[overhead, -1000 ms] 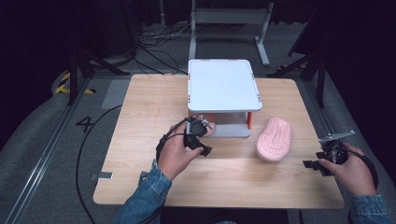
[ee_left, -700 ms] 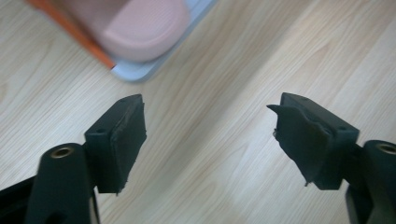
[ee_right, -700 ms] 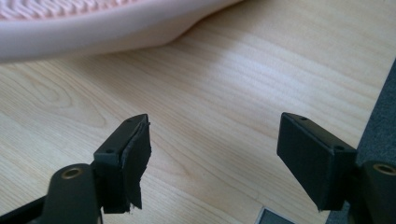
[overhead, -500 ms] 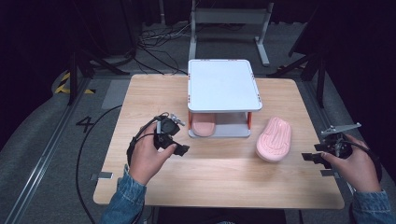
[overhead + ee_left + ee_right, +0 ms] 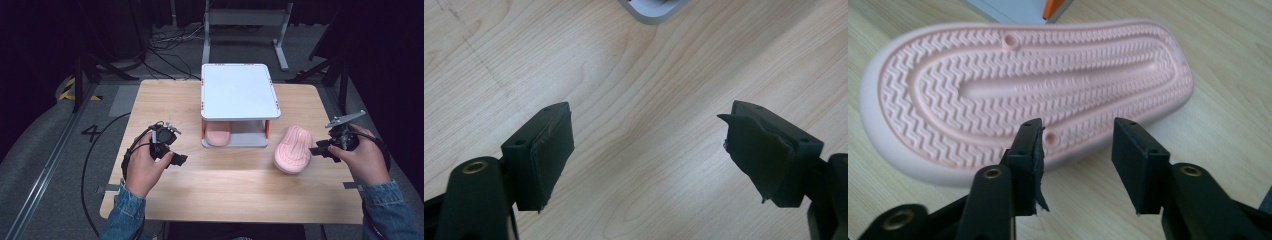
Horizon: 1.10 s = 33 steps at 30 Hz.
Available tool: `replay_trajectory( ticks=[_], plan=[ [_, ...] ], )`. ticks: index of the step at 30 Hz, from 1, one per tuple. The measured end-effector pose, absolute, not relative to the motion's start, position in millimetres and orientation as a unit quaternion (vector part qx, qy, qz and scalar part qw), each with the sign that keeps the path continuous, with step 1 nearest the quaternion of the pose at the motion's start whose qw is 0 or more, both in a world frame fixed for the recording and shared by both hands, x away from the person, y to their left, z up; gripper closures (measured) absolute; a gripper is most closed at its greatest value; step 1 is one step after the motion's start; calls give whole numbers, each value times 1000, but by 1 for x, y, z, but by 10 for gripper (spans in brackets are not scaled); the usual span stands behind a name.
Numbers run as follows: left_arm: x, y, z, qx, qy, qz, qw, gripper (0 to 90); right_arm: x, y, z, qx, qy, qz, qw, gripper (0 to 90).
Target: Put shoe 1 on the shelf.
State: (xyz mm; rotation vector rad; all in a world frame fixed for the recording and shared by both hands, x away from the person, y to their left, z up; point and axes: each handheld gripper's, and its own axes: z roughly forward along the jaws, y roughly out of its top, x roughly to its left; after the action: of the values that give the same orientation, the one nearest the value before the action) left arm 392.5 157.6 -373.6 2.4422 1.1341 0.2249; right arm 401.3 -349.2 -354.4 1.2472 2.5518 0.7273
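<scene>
Pink foam or rubber, by the look of it: the slipper [image 5: 293,149] lies sole up on the table [image 5: 240,190], just right of the white rack [image 5: 239,90], under which its mate [image 5: 218,133] already sits on the lower shelf. The right gripper [image 5: 320,149] points at the slipper's near edge; its jaws have just been closing and now stand partly spread with nothing between them, the sole's rim just beyond their tips in the right gripper view [image 5: 1028,85]. The left gripper [image 5: 172,159] is well apart from both slippers, its jaws spread wide over bare wood, empty.

I judge the slipper light and springy, with a grippy zigzag tread, so it should not slide out of the pads but will flex if pinched at one end. The thick side rim near the middle looks the best hold, since it keeps the slipper balanced for turning over or sliding onto the shelf.
</scene>
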Motion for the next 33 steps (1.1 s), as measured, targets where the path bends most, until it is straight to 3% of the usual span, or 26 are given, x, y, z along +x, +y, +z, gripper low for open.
replay_trajectory(
  ticks=[10,23,33],
  plan=[
    [396,164,-379,877,427,79,205,195,426,-322,-355,401,886,216,85,833],
    [398,164,-382,877,427,74,206,200,446,-302,-370,390,896,201,73,892],
    [399,163,-383,879,425,68,206,199,437,-316,-375,403,893,183,82,891]
  ],
)
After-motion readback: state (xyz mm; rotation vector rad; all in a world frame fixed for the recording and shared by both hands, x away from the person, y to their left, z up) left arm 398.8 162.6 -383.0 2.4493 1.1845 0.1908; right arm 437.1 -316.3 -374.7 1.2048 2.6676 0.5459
